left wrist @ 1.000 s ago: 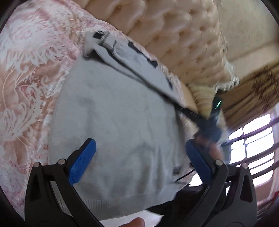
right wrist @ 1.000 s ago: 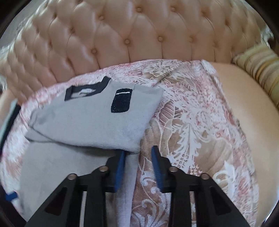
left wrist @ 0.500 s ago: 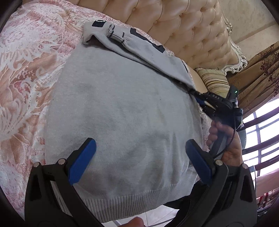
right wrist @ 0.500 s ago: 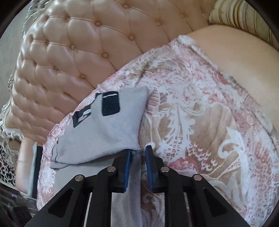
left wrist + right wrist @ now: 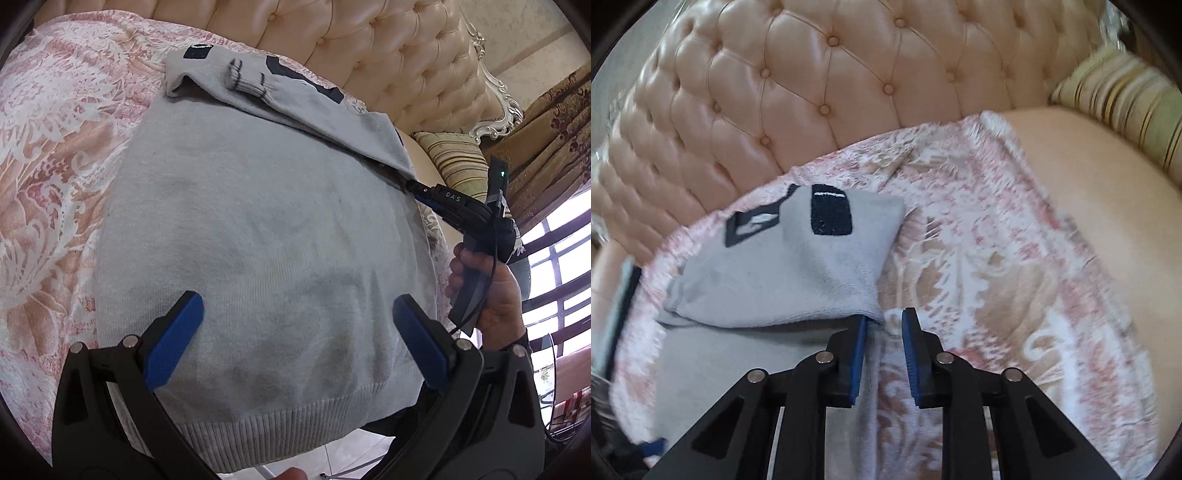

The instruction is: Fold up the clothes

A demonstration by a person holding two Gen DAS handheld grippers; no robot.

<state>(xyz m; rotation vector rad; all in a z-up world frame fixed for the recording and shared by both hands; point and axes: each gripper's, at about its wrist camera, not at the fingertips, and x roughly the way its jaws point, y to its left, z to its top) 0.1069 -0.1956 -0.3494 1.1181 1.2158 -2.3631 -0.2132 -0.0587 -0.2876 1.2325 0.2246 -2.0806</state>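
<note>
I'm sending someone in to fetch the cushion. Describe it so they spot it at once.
Start at the tufted peach sofa back and follow it toward the window end. The cushion leans in that corner, beyond the grey sweater on the pink floral throw. It alone has pale green and gold stripes.

Soft knit against glossy leather

Grey sweater [image 5: 258,229]: matt ribbed knit. Tufted sofa back [image 5: 820,74]: glossy, smooth leather. Floral throw [image 5: 997,266]: textured woven cloth.

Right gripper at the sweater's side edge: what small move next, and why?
Probably close the right gripper on the sweater edge. Its jaws stand slightly apart astride that edge, just below the folded-over top, while the left gripper hangs wide open above the hem.
</note>
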